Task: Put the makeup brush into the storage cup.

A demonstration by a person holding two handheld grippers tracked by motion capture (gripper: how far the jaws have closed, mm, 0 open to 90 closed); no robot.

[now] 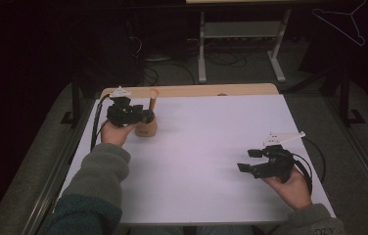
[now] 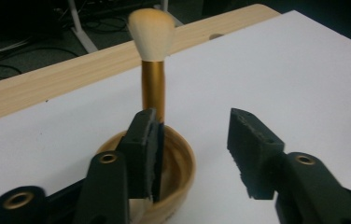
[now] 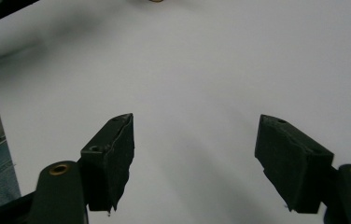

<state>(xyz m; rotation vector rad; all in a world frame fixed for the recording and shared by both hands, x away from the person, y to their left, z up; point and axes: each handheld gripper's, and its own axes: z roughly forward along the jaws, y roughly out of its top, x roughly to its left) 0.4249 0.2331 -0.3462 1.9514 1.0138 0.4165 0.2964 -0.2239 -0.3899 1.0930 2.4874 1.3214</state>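
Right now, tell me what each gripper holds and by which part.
Nothing is held. The left gripper stands open at the brush standing in the wooden cup. The right gripper is open over the table.

A white table top (image 1: 211, 161) with a wooden far edge (image 1: 196, 90); a wire hanger (image 1: 346, 22) hangs beyond.

The left gripper (image 2: 192, 154) hides the brush's (image 2: 152, 70) lower handle and part of the wooden cup (image 2: 183, 163). The cup's base is cut off by the bottom edge.
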